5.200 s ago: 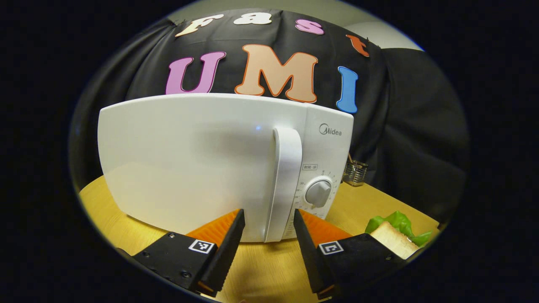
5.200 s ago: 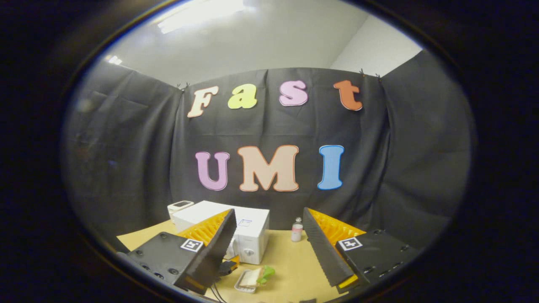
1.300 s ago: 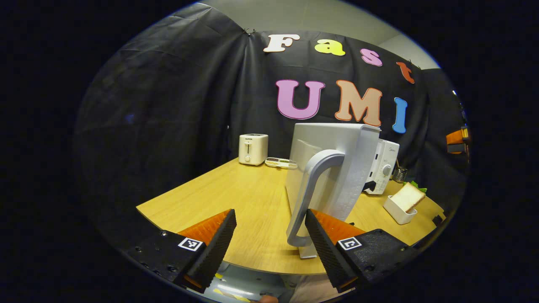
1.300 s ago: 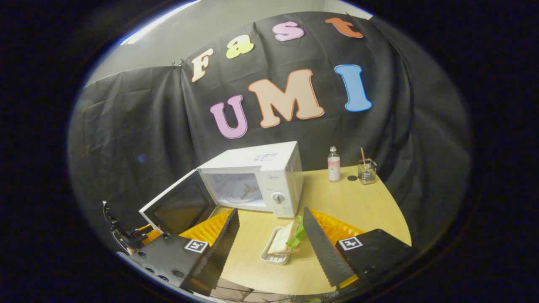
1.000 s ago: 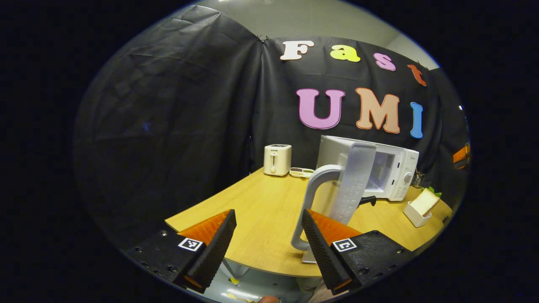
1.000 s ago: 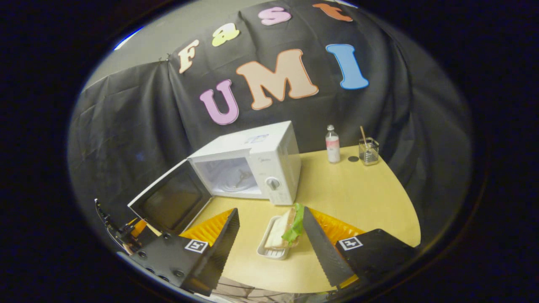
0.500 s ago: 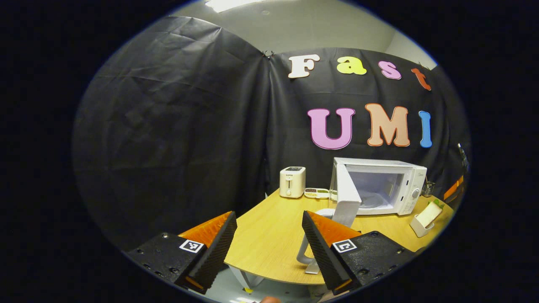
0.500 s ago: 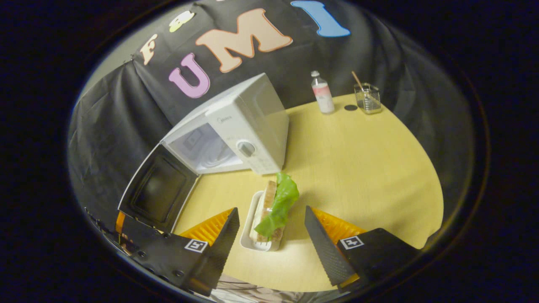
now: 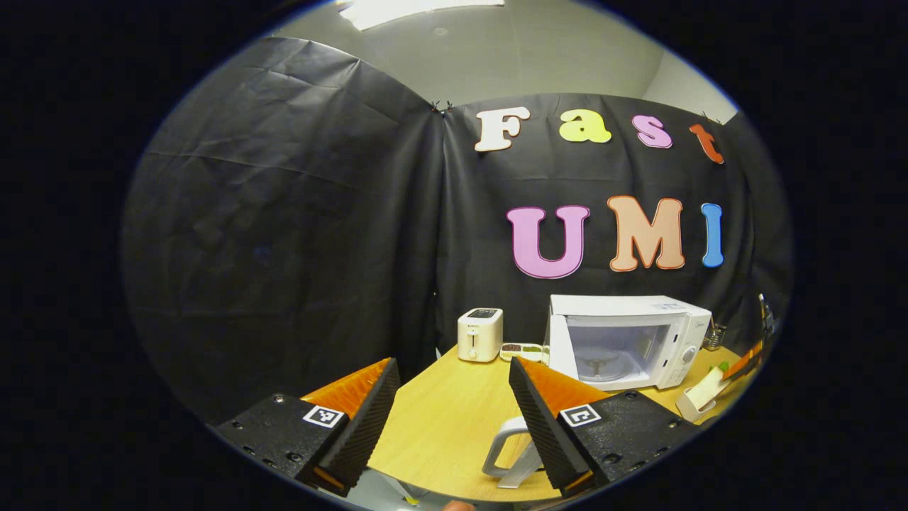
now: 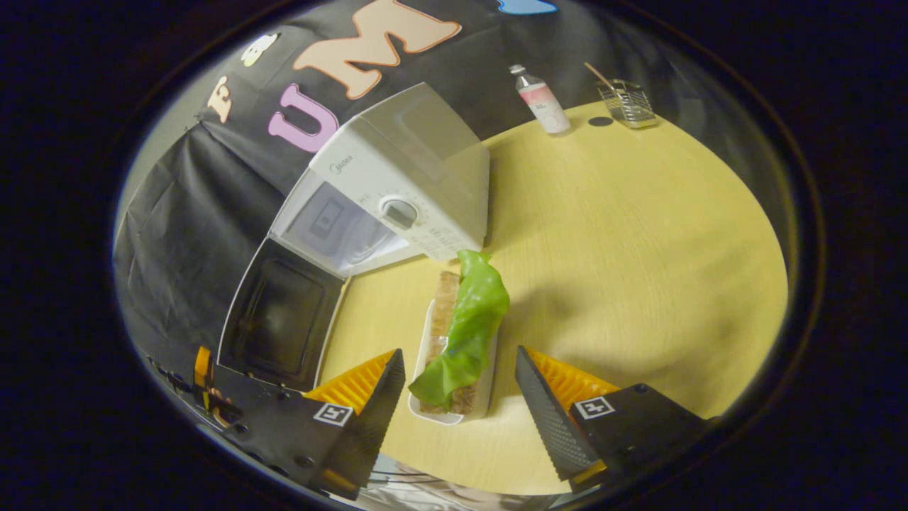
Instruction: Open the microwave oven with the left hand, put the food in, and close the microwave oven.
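While the microwave gapes, a toaster (left gripper view) stands beyond.

A white toaster stands at the far edge of the wooden table, against the black cloth, with a small dish just beside it. Near the table's other far edge stand 1 bottle and 1 clear holder with a stick in it
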